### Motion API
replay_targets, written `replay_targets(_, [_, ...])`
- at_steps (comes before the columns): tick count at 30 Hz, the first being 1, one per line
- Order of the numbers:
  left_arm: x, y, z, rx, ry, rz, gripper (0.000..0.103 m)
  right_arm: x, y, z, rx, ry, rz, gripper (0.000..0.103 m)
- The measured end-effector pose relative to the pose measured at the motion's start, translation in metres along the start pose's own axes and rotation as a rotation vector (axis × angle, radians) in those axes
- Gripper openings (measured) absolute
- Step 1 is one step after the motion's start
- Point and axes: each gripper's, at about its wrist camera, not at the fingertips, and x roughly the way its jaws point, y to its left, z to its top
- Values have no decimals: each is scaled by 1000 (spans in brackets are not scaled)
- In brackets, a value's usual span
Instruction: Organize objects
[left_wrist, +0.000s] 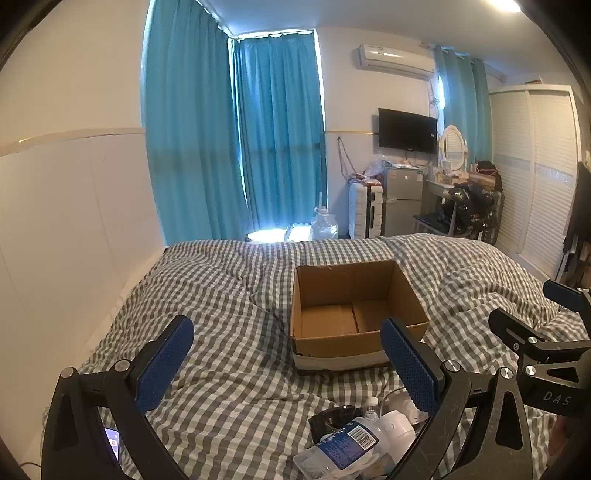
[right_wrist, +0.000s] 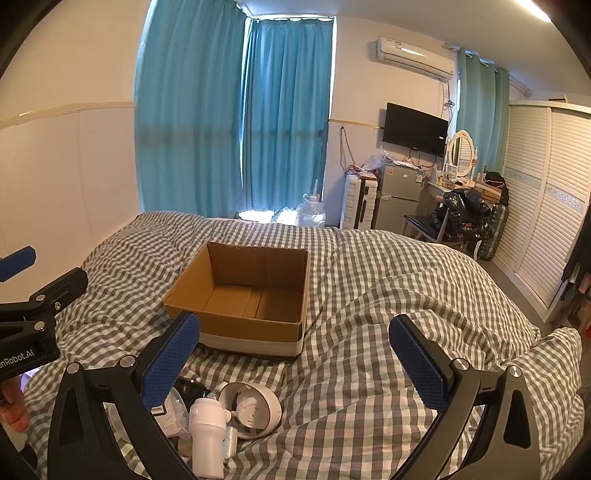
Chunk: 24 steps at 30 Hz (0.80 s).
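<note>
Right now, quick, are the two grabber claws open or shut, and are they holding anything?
Left gripper: open, holding nothing.
Right gripper: open, holding nothing.

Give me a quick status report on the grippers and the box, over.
Left gripper open, holding nothing. Right gripper open, holding nothing. Cardboard box upright on bed, looks empty. Item pile near side of box, untouched; nothing blocking.

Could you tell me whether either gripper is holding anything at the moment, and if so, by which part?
Nothing is held. The left gripper and the right gripper are both open, with only the checked bedding and the cardboard box showing between their fingers.
</note>
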Motion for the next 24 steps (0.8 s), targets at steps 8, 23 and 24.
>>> replay_targets(8, [1,1,-1,-3,9,-21,103,0,-2,-2,4,2,-4,103])
replay_targets(23, [3,6,-3,-33,26,-19,103,-1,0,-4,-2,5,-11,103])
replay_targets(24, [2,6,-4,-28,22,-22,103,-1,0,-3,-3,7,-10,103])
